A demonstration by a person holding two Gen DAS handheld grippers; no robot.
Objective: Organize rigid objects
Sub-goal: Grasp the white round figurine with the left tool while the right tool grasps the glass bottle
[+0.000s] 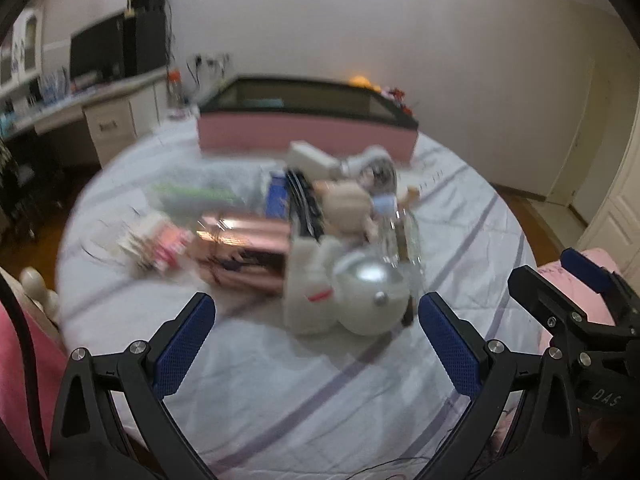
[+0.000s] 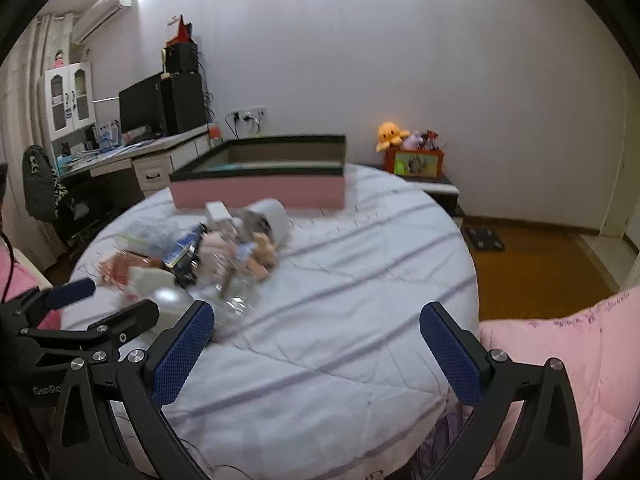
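Grippers, left point(image 1: 316, 344) and right point(image 2: 316, 356), hover side by side above the bed point(image 2: 340, 280), fingers spread wide, empty.

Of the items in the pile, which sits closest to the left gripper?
The white astronaut figure with the shiny silver helmet, at the pile's near edge just ahead of the left gripper; everything else lies behind it.

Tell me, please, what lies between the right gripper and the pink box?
Only striped bedsheet separates the right gripper from the pink box, per the right wrist view.
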